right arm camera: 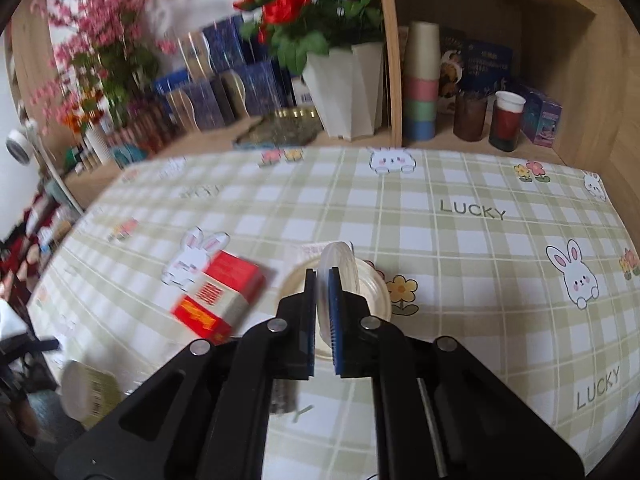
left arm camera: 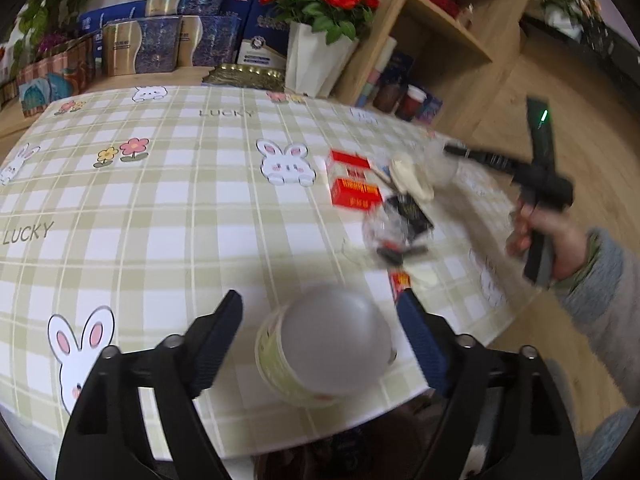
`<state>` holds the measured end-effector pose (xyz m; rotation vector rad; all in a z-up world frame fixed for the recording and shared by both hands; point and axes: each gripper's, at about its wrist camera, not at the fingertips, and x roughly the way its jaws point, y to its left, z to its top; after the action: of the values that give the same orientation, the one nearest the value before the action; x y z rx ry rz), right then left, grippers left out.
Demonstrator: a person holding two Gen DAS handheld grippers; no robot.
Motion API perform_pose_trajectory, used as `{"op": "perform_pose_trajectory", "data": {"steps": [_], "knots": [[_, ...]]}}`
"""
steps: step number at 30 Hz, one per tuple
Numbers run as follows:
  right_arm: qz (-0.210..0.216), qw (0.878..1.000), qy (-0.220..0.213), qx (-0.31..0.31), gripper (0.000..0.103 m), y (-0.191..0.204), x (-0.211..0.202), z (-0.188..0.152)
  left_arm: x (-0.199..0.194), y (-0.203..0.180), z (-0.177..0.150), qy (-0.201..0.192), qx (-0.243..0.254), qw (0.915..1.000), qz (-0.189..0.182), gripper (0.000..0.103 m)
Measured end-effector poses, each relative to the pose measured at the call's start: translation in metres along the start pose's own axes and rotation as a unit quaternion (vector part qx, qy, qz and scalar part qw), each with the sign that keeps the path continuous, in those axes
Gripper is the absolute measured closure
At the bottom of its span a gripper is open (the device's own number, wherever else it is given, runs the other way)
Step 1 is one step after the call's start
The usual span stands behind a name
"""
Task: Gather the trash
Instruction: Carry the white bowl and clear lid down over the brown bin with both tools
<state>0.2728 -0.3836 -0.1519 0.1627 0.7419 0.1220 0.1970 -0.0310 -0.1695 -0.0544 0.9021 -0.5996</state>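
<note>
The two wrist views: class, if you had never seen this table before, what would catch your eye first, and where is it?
Most striking is the right hand-held gripper, shut on a thin clear plastic lid at the middle of the checked bunny tablecloth. Just left of it lies a red and white box. In the left wrist view, a pale cup on its side sits between the open fingers of the left hand-held gripper near the table's edge.

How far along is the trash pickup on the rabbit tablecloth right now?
Done: nothing shows as binned; no bin is clearly in view. In hand: the right tool is shut on a clear plastic piece; the left tool stands open around a paper cup. Left: the red box, black wrapper and cream lid lie on the table.
</note>
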Motion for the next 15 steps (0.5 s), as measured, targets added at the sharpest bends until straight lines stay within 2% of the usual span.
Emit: {"op": "perform_pose_trajectory", "data": {"steps": [2,9,11,15], "knots": [[0.013,1.000,-0.015,0.016,0.093,0.001,-0.014,-0.002,0.003,-0.006,-0.008,0.009,0.015,0.9998,0.006,0.016],[0.063,0.995,-0.051,0.058,0.093,0.017,-0.064,-0.020,0.031,-0.018,-0.022,0.038,0.036,0.9982,0.030,0.016],[0.071,0.994,-0.052,0.062,0.093,0.023,-0.073,-0.027,0.038,-0.017,-0.021,0.045,0.032,0.9980,0.033,0.026],[0.082,0.993,-0.048,0.068,0.093,0.033,-0.091,-0.045,0.032,-0.020,-0.016,0.035,0.031,0.9986,0.027,0.027]]}}
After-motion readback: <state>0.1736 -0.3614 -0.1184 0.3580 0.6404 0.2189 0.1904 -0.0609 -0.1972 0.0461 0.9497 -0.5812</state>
